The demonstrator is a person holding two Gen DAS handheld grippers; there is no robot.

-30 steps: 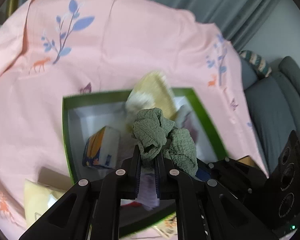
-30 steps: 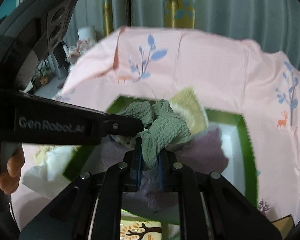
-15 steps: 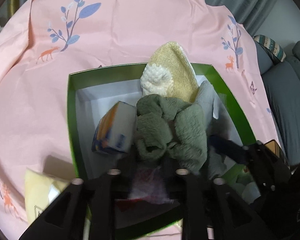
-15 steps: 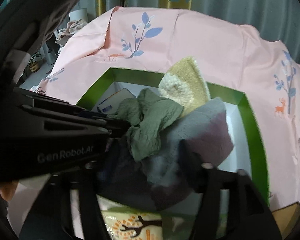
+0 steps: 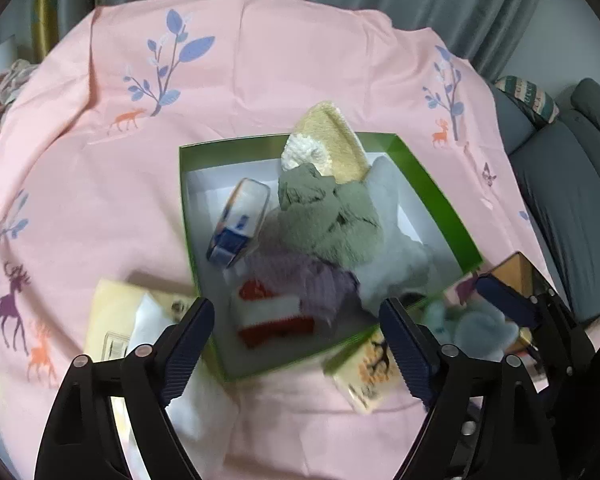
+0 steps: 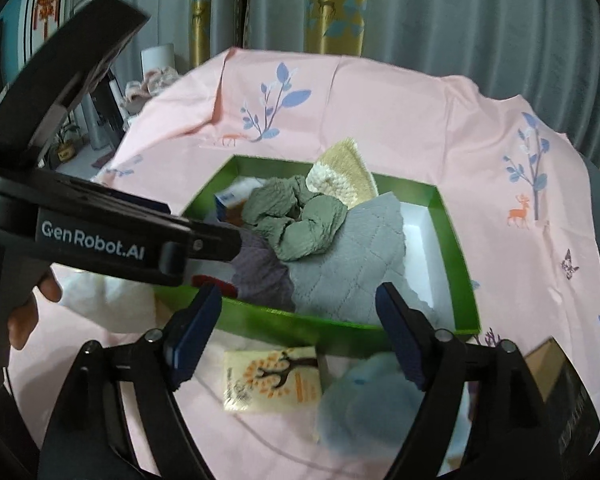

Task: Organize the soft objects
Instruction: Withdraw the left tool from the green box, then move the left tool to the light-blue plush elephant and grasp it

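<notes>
A crumpled green cloth (image 5: 328, 220) (image 6: 296, 220) lies loose in the green box (image 5: 432, 184) (image 6: 300, 328), on a grey quilted cloth (image 6: 348, 260) and a purple knit (image 5: 304, 276). A yellow knitted piece (image 5: 332, 144), a small tissue pack (image 5: 240, 224) and a red-and-white item (image 5: 272, 316) share the box. My left gripper (image 5: 296, 336) hangs over the box's near edge, jaws opening, nothing between them. My right gripper (image 6: 298, 312) stands just short of the box, jaws also opening and empty. The left gripper's body (image 6: 140, 232) crosses the right wrist view.
A pink printed tablecloth (image 5: 260, 80) covers the table. In front of the box lie a tree-print tissue pack (image 6: 274, 378), a pale blue fluffy item (image 6: 364, 396) and a brown box (image 6: 556, 368). A yellow pack (image 5: 116, 320) lies at the left. A grey sofa (image 5: 572, 184) stands at the right.
Both grippers were shut on the green cloth above the box. They have let go, opened wide and pulled back; the cloth now rests in the box.
</notes>
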